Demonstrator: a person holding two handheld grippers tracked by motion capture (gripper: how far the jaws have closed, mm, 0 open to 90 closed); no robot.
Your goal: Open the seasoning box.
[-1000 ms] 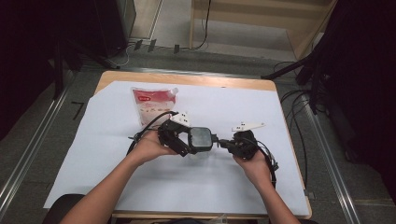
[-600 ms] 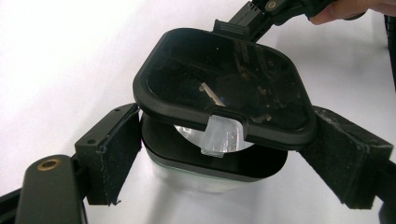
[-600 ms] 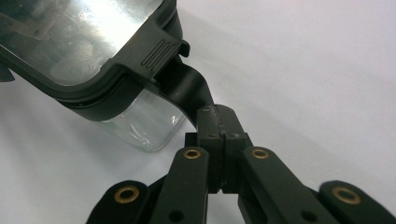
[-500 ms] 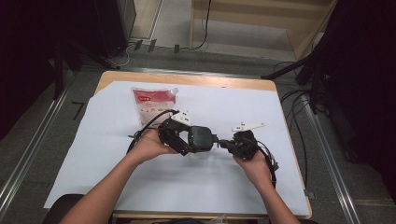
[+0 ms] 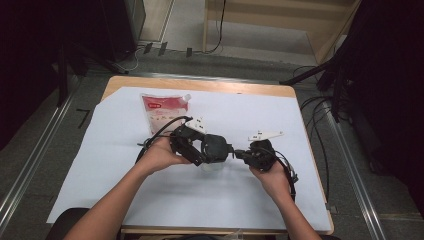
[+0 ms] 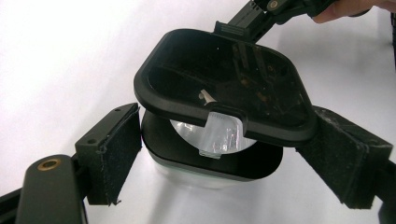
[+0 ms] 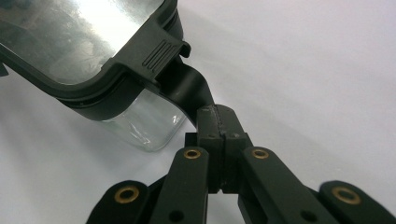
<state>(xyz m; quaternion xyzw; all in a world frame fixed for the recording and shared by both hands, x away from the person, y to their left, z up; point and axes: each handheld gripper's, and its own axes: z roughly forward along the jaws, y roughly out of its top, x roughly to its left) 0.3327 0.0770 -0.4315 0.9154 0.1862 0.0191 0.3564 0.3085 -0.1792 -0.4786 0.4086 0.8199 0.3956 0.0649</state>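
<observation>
Two claws at one clear jar point(image 6: 210, 161) mid-tabletop point(image 5: 350, 200).
Left claw point(image 6: 224, 154) spread, flanking the jar; right claw point(image 7: 219, 140) pressed together, pinching the lid point(image 6: 219, 84) latch, lid tilted above the jar; pouch point(image 5: 161, 111) beyond it.

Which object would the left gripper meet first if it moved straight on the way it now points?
The clear container between its pads; its black lid, lifted by the right gripper, overhangs the same path. Which comes first is hard to judge.
</observation>
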